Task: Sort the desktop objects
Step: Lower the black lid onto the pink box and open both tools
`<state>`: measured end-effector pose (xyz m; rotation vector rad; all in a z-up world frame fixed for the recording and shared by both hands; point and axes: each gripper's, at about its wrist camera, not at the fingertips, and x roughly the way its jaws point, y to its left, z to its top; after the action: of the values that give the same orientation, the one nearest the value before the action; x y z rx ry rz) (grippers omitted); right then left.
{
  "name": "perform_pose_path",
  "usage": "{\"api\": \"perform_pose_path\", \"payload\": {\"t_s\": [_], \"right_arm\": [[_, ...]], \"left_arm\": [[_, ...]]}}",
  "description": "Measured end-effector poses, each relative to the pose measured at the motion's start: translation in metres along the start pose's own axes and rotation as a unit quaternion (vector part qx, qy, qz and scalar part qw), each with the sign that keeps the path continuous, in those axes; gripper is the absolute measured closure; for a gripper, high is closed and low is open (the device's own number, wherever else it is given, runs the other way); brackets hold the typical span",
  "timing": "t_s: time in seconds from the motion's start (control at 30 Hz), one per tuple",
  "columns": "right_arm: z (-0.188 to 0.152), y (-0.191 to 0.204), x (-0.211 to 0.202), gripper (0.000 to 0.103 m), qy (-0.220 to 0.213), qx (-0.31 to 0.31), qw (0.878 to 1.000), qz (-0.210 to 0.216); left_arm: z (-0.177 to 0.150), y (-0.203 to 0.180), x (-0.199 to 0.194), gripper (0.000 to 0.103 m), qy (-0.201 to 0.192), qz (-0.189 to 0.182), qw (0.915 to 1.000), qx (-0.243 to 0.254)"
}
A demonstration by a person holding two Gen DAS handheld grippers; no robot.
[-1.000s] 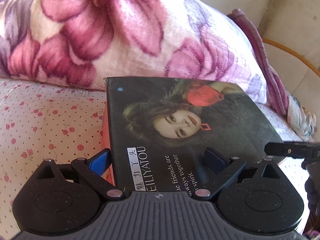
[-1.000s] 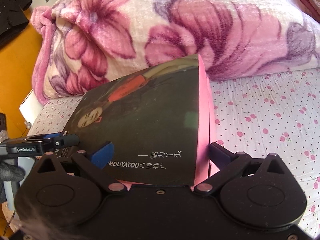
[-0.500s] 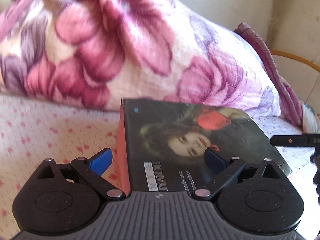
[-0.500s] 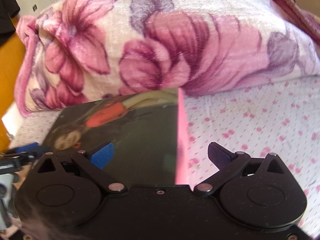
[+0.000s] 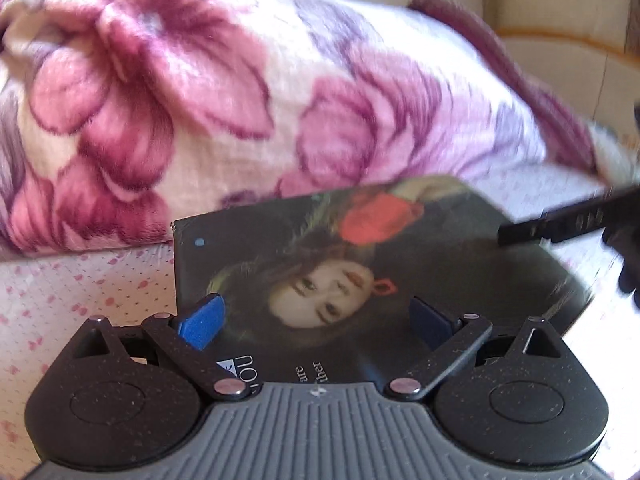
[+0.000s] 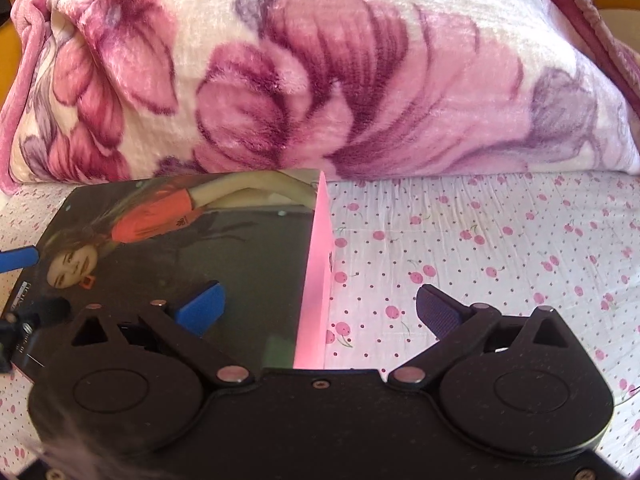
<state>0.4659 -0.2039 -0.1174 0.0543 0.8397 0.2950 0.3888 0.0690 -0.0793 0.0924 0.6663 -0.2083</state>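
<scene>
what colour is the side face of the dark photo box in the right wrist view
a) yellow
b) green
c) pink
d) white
c: in the right wrist view the box with the dark photo lid shows a bright pink side face along its right edge, next to the cherry-print sheet.
</scene>
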Motion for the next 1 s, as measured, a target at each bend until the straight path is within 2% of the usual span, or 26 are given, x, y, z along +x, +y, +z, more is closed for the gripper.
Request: {"api": "perform_pose_path", "payload": {"t_s": [0.07, 0.17, 0.27, 0.43, 0.53, 0.83, 1.0], "right_arm": [[0.000, -0.002, 0.001, 0.001, 0.006, 0.012, 1.000, 0.006], [0.003, 0.005, -0.006, 0.001, 0.016, 0.007, 1.000, -0.012], [-0.001, 0.013, -0.030, 0.001, 0.000, 0.002, 1.000, -0.003], [-0.013, 0.030, -0.080, 0.001, -0.022, -0.004, 1.000, -0.015], [-0.025, 0.039, -0.109, 0.001, -0.032, -0.014, 0.999, -0.007], [-0.071, 0.057, -0.180, 0.001, -0.040, -0.020, 0.999, -0.001], [-0.094, 0.064, -0.215, 0.001, -0.046, -0.025, 0.999, -0.006]], "left_arm": [[0.003, -0.002, 0.002, 0.002, 0.009, 0.006, 0.9999, -0.009], [0.009, -0.004, 0.002, 0.002, 0.029, 0.011, 0.9994, -0.017], [0.010, 0.001, -0.014, 0.002, 0.022, 0.002, 0.9977, -0.064], [0.002, -0.009, -0.045, 0.002, 0.020, 0.076, 0.9956, -0.052], [-0.005, -0.021, -0.068, 0.002, 0.015, 0.115, 0.9925, -0.039], [-0.036, -0.043, -0.148, 0.002, 0.015, 0.102, 0.9921, -0.072], [-0.054, -0.058, -0.193, 0.002, 0.002, 0.120, 0.9891, -0.086]]}}
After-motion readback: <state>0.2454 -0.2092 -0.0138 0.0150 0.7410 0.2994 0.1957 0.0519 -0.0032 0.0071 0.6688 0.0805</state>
